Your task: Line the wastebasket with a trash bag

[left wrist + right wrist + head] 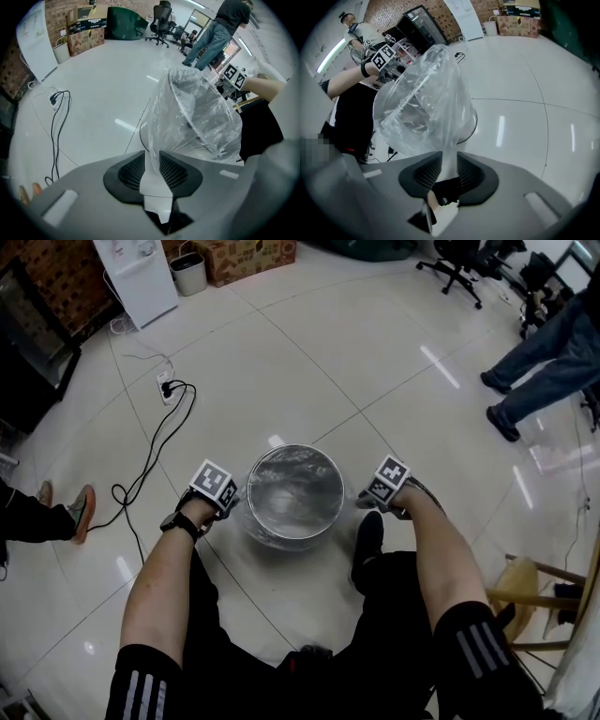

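Floor [309, 362]: open beyond basket [272, 532]. Left: cable [150, 456], power strip [166, 387], a foot [82, 507]. Right: bystander's legs [548, 362], wooden chair [539, 594]. Near side: wearer's shoe [367, 540] beside basket, thighs [394, 615] crowding it. Basket flanks: left gripper [220, 495] and right gripper [382, 488], each clamped on bag [197, 112].

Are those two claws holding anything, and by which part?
The clear trash bag: the left gripper and the right gripper each pinch a fold of its film, on opposite sides of the wastebasket.

Clear trash bag [294, 486] drapes over the round wastebasket [281, 538].
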`<state>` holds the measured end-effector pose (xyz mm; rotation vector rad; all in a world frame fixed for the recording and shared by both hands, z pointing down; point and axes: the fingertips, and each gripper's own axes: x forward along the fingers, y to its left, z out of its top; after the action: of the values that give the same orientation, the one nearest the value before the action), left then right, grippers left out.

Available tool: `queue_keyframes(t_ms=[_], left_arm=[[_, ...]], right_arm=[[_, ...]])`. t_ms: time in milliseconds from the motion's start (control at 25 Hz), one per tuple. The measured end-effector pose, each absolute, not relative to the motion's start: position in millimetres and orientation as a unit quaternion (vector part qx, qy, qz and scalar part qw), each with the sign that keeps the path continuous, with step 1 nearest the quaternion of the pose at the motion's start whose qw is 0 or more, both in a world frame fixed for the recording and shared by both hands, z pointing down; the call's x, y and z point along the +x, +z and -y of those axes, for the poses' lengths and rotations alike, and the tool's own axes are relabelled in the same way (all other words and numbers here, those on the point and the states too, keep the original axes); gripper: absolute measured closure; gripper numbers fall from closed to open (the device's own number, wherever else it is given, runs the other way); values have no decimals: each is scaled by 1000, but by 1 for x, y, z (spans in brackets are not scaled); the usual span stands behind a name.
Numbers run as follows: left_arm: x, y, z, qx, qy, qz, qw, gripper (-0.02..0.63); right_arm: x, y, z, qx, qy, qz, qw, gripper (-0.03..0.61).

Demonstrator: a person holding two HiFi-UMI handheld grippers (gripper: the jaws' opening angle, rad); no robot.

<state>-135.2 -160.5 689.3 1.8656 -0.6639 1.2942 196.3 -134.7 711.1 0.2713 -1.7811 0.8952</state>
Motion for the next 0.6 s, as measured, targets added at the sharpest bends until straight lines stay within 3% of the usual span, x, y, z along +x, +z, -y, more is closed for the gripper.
queue_keyframes(t_ms=[40, 120, 400, 600], left_arm=[[-135, 689, 161, 731, 506, 260, 376, 523], [-135, 687, 162, 733, 504, 262, 374, 523], [-145, 679, 162, 736, 502, 266, 368, 523], [-140, 675, 163, 741, 500, 263, 363, 523]], right_arm=[[197, 708, 137, 119, 373, 751, 532, 447], [199, 693, 145, 135, 371, 762, 513, 427], [200, 612, 162, 186, 281, 805, 489, 425], [155, 564, 122, 180, 204, 838, 472, 426]])
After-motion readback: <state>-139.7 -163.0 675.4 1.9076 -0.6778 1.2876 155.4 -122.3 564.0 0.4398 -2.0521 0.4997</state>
